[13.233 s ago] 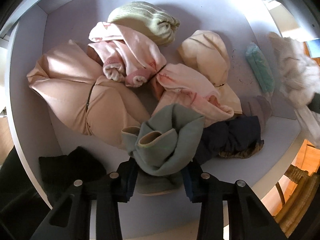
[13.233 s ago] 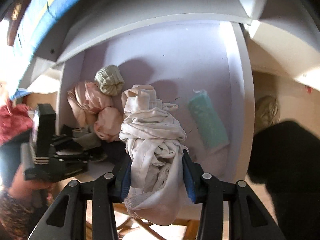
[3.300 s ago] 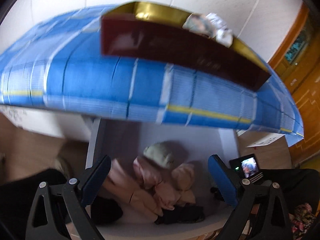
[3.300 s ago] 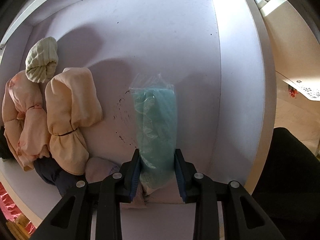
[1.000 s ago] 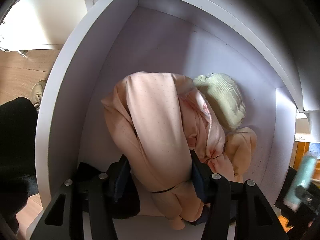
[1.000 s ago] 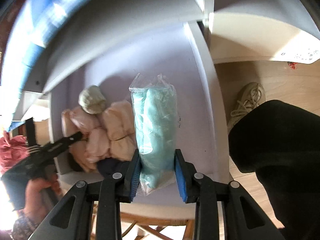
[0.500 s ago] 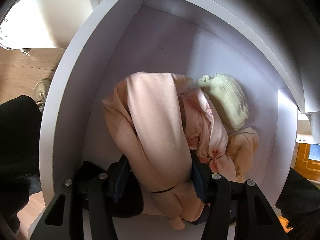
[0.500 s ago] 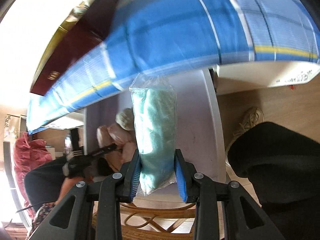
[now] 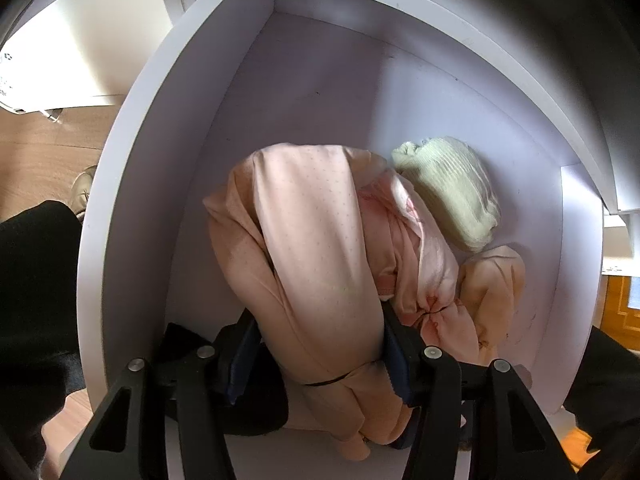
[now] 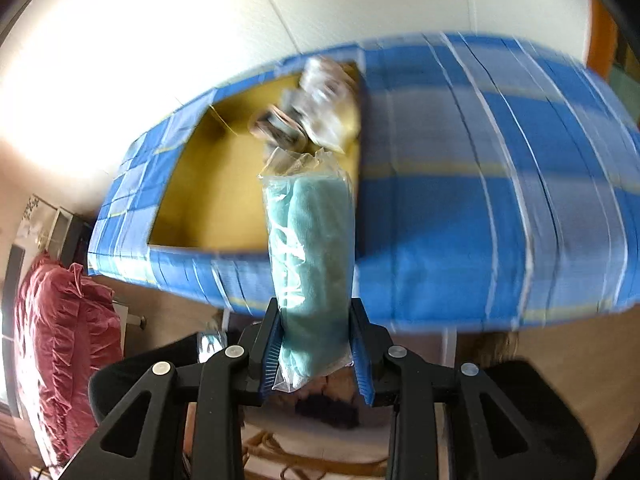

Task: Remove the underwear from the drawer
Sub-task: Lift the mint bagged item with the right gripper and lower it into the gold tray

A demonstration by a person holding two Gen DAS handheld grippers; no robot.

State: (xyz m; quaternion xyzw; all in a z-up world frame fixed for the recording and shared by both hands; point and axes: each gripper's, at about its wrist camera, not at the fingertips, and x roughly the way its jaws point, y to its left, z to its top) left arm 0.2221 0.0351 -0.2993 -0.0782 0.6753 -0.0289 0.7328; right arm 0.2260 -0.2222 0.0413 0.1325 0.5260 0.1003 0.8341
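Down inside the white drawer (image 9: 120, 208), your left tongs (image 9: 320, 356) pinch a peach dotted cloth bundle (image 9: 316, 248), a pale green knitted roll (image 9: 452, 188) beside it. Your right tongs (image 10: 316, 352) clamp a clear-bagged teal underwear roll (image 10: 312, 256) before a blue checked cloth (image 10: 480, 220).

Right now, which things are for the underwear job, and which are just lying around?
For the job:
- drawer
- peach bundle in the left hand-held gripper
- teal bagged roll in the right hand-held gripper
- pale green roll
- pink bundle

Just lying around:
- blue checked cloth
- red bedding
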